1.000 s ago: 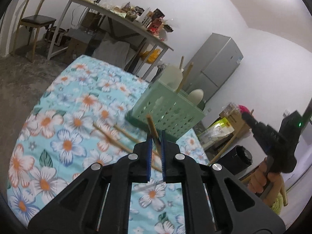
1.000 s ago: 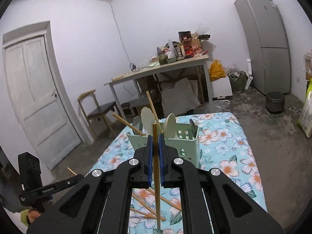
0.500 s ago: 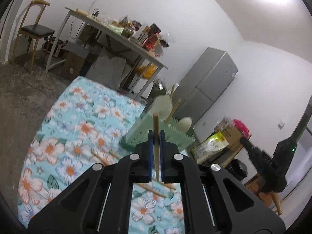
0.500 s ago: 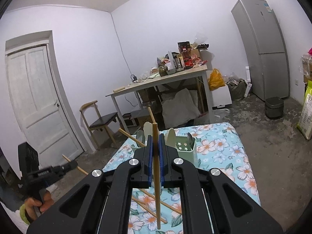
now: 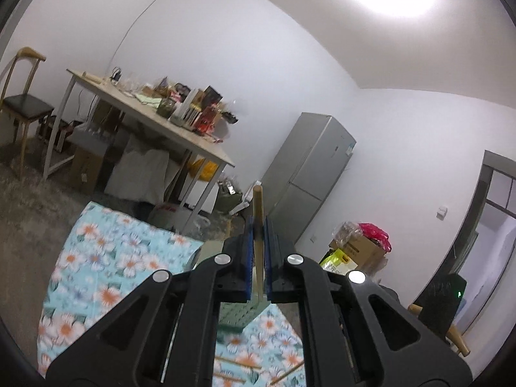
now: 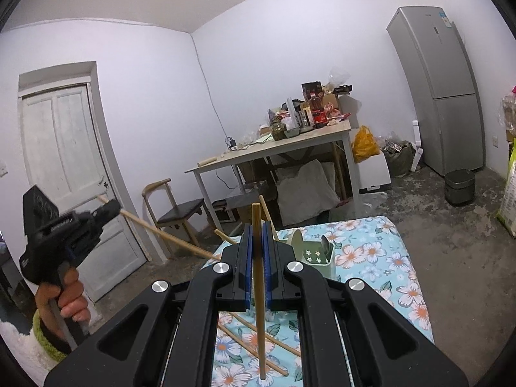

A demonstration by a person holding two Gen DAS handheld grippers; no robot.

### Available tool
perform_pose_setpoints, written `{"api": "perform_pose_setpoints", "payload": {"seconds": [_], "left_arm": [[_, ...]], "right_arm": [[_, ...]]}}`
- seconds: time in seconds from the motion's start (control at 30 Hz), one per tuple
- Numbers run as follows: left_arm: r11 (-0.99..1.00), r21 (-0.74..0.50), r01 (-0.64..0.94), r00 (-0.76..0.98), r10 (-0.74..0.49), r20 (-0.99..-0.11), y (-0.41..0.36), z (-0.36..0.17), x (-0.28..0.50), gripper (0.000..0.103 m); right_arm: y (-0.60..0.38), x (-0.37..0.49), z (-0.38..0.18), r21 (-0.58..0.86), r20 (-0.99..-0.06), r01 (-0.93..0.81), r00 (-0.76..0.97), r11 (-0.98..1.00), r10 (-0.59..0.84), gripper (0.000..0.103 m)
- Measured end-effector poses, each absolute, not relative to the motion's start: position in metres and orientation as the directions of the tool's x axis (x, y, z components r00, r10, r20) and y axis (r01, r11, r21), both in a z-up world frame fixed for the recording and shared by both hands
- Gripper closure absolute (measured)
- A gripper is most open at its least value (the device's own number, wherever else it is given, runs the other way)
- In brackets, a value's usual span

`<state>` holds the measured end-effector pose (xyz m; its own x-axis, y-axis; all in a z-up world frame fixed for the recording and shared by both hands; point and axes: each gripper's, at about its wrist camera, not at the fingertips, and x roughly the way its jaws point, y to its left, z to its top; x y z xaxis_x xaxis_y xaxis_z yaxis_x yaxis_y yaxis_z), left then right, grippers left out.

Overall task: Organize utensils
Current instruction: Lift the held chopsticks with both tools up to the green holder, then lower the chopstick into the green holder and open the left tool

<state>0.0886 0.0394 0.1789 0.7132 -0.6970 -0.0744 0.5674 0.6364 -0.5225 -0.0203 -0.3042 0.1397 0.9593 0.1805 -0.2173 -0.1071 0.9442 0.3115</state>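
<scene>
Faint unreadable lettering, left claw (image 6: 113, 208)

Upper right of the right wrist frame: tall grey fridge (image 6: 440, 87). Centre: cluttered white table (image 6: 283, 143), yellow bag (image 6: 364, 145) just right of it. Left: white door (image 6: 69, 167), wooden chair (image 6: 179, 209) nearby. Right edge, on the concrete floor: dark pot (image 6: 459, 187). Left wrist frame, lower right: cardboard box (image 5: 361, 248).

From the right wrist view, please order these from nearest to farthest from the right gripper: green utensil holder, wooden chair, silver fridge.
From the right gripper:
1. Green utensil holder, just ahead on the floral cloth.
2. Wooden chair, left, near the door.
3. Silver fridge, far right wall.
</scene>
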Motion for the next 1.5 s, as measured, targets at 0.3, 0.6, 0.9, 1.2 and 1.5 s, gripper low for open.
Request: {"api": "perform_pose_setpoints", "payload": {"seconds": [0.3, 0.6, 0.9, 1.2, 1.5], "left_arm": [[0.691, -0.454, 0.562, 0.746, -0.660, -0.081, 0.001, 0.189, 0.111, 0.098], [0.755, -0.380, 0.534, 0.774, -0.618, -0.139, -0.045, 0.178, 0.139, 0.098], [0.805, -0.328, 0.494, 0.791, -0.573, -0.214, -0.079, 0.146, 0.164, 0.098], [0.807, -0.376, 0.456, 0.803, -0.555, -0.218, -0.062, 0.139, 0.162, 0.047], [0.831, -0.337, 0.444, 0.793, -0.539, -0.284, -0.033, 0.138, 0.137, 0.019]], "right_arm": [[-0.308, -0.029, 0.139, 0.322, -0.197, -0.114, 0.963, 0.940, 0.184, 0.097], [-0.319, -0.030, 0.137, 0.337, -0.193, -0.109, 0.964, 0.935, 0.182, 0.097], [-0.321, -0.033, 0.136, 0.346, -0.208, -0.092, 0.963, 0.934, 0.172, 0.097], [-0.320, -0.025, 0.141, 0.333, -0.221, -0.089, 0.960, 0.939, 0.170, 0.097], [-0.314, 0.002, 0.173, 0.297, -0.164, -0.194, 0.954, 0.935, 0.250, 0.097]]}}
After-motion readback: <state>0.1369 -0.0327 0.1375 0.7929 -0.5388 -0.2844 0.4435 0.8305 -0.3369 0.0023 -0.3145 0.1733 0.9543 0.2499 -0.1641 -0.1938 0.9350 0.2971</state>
